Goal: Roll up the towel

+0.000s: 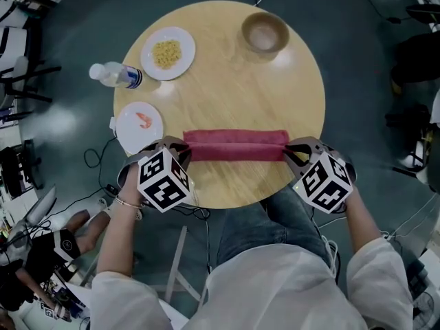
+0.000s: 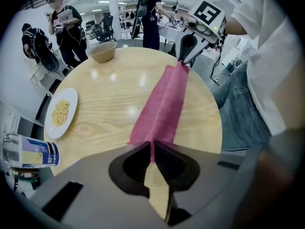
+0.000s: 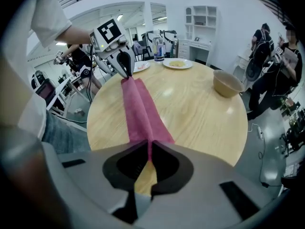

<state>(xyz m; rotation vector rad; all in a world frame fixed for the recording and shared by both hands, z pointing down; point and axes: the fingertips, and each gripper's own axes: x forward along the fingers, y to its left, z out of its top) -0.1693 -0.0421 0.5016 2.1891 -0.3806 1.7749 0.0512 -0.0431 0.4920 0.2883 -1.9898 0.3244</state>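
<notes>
The pink towel (image 1: 236, 145) lies along the near edge of the table (image 1: 227, 67). The left gripper (image 1: 185, 150) pinches one end tight, and the right gripper (image 1: 288, 150) pinches the other

No print is legible: the label on the water bottle (image 2: 28, 151) is too blurred to read.

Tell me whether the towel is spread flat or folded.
Folded: the towel is a narrow strip with a lengthwise crease, ends pinched by left gripper and right gripper.
</notes>
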